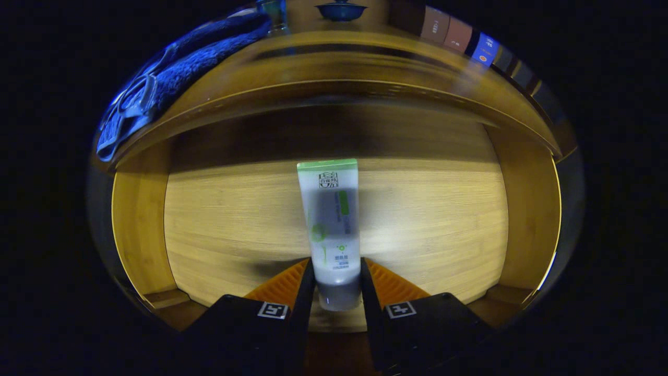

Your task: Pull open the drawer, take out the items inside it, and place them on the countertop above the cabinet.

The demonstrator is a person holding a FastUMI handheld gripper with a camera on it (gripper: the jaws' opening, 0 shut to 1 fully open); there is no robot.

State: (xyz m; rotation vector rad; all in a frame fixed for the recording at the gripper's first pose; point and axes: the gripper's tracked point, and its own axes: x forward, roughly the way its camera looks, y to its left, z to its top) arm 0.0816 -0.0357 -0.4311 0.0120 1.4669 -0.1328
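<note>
Between the fingers of the gripper (336, 284), jaws closed on its lower end, stood the white plastic tube with a green crimped top (330, 219), above the open wooden drawer (417, 219). Placing it on the wooden countertop (365, 57) beside the blue towel (177, 78) evidently remained.

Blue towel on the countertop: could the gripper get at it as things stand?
Probably not: the gripper is shut on the tube inside the open drawer, and the blue towel lies above on the countertop.
</note>
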